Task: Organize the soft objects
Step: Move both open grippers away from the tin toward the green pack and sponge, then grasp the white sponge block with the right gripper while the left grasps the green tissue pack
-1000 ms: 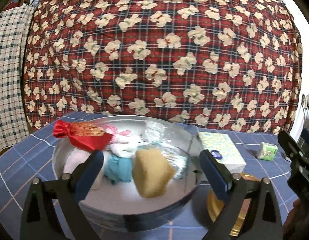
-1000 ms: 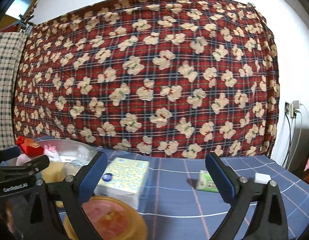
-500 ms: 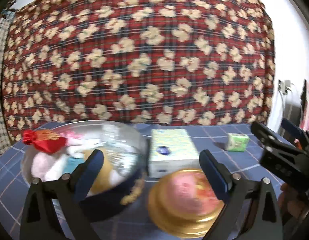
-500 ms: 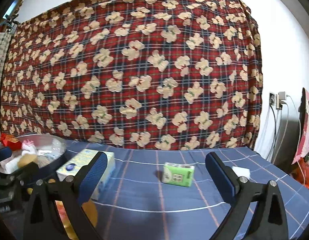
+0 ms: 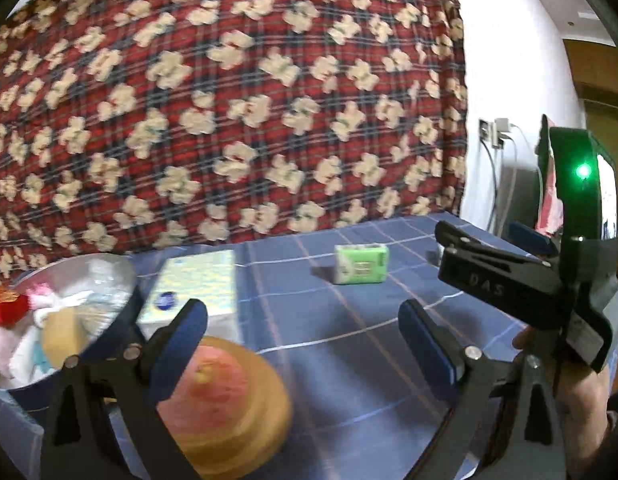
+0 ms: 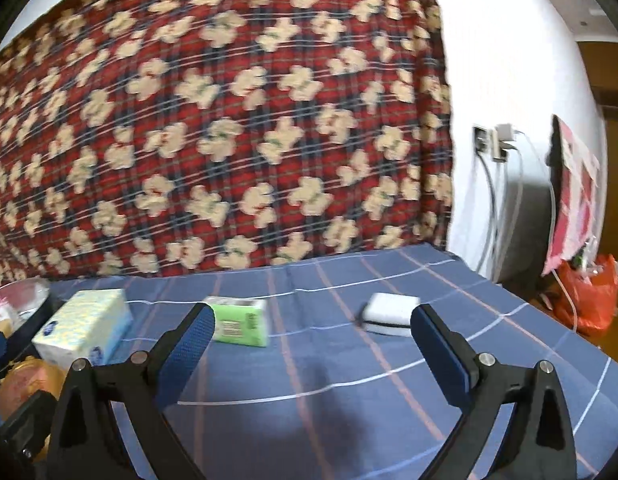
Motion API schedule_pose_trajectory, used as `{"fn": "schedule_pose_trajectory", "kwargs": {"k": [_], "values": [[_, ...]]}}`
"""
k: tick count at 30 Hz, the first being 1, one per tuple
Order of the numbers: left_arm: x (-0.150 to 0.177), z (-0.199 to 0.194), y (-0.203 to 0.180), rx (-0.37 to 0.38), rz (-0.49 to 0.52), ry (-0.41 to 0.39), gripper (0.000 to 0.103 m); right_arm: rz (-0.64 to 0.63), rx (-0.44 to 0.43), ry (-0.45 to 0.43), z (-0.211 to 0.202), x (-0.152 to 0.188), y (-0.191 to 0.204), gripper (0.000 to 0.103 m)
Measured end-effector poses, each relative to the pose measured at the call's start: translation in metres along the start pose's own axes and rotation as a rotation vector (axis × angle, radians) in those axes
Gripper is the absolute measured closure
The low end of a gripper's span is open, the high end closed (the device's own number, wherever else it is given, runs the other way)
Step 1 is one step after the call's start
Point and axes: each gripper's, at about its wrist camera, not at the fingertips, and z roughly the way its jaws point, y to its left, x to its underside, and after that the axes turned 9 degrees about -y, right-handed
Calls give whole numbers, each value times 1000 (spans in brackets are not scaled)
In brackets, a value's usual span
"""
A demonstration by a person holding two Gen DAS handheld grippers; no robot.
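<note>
Risk, as I judge it: the right claw [image 6: 309, 344] overshoots the white sponge [image 6: 391, 314] near the worktop's [image 6: 349, 408] right edge and nudges it off. The green tissue pack [image 6: 240, 320] lies mid-worktop, the basin [image 5: 109, 320] of soft things at the left edge. Both claws gape wide, empty, touching nothing; left claw [image 5: 305, 340] hovers over a gold tin [image 5: 233, 404].

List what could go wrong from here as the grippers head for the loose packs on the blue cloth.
1. The white sponge lies near the table's right edge; a nudge from the open right gripper might push it off.
2. The left gripper hovers just above the gold lid and may clip it.
</note>
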Motion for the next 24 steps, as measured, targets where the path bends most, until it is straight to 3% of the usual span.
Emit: {"fn": "schedule_pose_trajectory", "kwargs": {"k": [10, 16, 24], "values": [[-9, 50, -49, 101, -48, 119, 5, 120, 84, 138, 35, 4, -71, 3], [-4, 74, -61, 72, -62, 176, 5, 145, 105, 240, 70, 7, -92, 3], [0, 104, -50, 43, -169, 249, 5, 123, 96, 364, 134, 10, -93, 3]]}}
